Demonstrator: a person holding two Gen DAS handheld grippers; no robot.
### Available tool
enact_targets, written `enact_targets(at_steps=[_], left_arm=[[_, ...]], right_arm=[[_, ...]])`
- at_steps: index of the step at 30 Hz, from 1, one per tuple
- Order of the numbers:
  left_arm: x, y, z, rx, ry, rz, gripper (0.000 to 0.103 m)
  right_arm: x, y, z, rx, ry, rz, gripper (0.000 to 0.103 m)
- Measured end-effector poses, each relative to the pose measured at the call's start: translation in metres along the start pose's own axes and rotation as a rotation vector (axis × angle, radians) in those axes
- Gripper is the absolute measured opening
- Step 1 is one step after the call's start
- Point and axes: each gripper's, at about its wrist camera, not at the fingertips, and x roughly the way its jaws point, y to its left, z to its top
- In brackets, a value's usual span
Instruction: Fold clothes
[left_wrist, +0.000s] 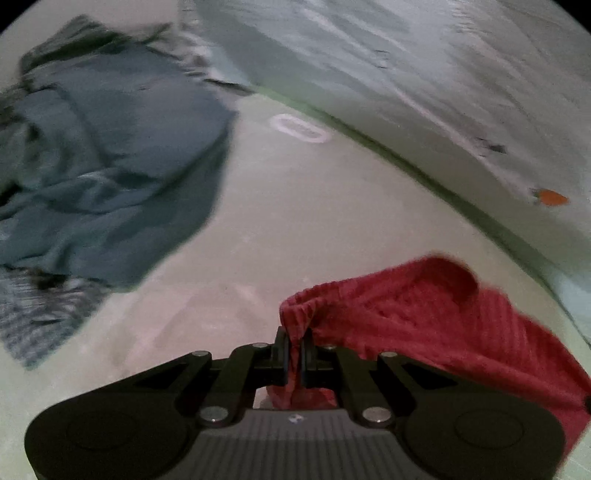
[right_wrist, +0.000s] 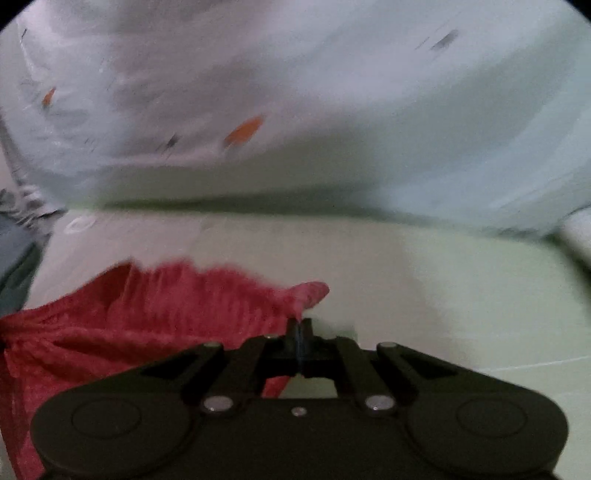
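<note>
Garments: blue-grey garment (left_wrist: 122, 155) crumpled far left ahead of left gripper (left_wrist: 294, 341). Left gripper clenched on red cloth (left_wrist: 424, 314) edge; cloth spans rightward to right gripper (right_wrist: 300, 328), likewise pinching red cloth (right_wrist: 147, 314) corner. Pale bed surface (left_wrist: 295, 221) beneath.

Red ribbed cloth (left_wrist: 436, 317), blue-grey garment (left_wrist: 110, 162), black hand-held grippers.

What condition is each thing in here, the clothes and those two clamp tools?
Left hand-held gripper: shut on the red garment.
Right hand-held gripper: shut on the red garment's edge.
Red garment: bunched, stretched between both, not folded.
Blue-grey garment: crumpled in a heap, untouched.
Striped grey garment: lying loose, partly under the blue-grey one.
</note>
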Motion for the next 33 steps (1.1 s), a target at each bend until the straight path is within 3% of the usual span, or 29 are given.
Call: enact_targets(at_steps=[3, 5, 6, 7, 10, 13, 14, 23, 27, 29, 31, 33], left_arm=[[0.000, -0.031, 0.001, 0.043, -0.014, -0.074, 0.007], [0.005, -0.055, 0.001, 0.073, -0.009, -0.087, 0.015], [0.009, -0.064, 0.001, 0.082, 0.006, -0.090, 0.016], [0.015, -0.070, 0.000, 0.083, 0.033, -0.090, 0.021], [0.020, -0.075, -0.008, 0.066, 0.109, -0.111, 0.031], [0.011, -0.071, -0.024, 0.095, 0.124, -0.114, 0.051], [0.009, -0.069, -0.031, 0.102, 0.138, -0.111, 0.055], [0.011, -0.072, -0.101, 0.140, 0.319, -0.152, 0.055], [0.018, -0.085, -0.122, 0.184, 0.374, -0.181, 0.050], [0.020, -0.090, -0.125, 0.217, 0.365, -0.157, 0.022], [0.020, -0.092, -0.125, 0.235, 0.354, -0.141, 0.003], [0.020, -0.086, -0.122, 0.205, 0.346, -0.132, 0.001]], right_arm=[[-0.054, -0.018, 0.004, -0.028, -0.109, -0.132, 0.000], [-0.059, -0.027, -0.002, -0.037, -0.094, -0.158, 0.004], [-0.052, -0.031, -0.008, -0.023, -0.052, -0.161, 0.011], [-0.045, -0.035, -0.015, -0.006, -0.005, -0.163, 0.028], [-0.035, -0.047, -0.032, 0.081, 0.081, -0.161, 0.044], [-0.038, -0.053, -0.047, 0.109, 0.104, -0.155, 0.062], [-0.038, -0.054, -0.051, 0.114, 0.109, -0.162, 0.062], [-0.035, -0.086, -0.065, 0.263, 0.140, -0.183, 0.066], [-0.034, -0.102, -0.070, 0.320, 0.147, -0.204, 0.066], [-0.033, -0.108, -0.073, 0.334, 0.153, -0.213, 0.066], [-0.034, -0.113, -0.077, 0.347, 0.160, -0.223, 0.067], [-0.033, -0.118, -0.080, 0.361, 0.167, -0.233, 0.067]])
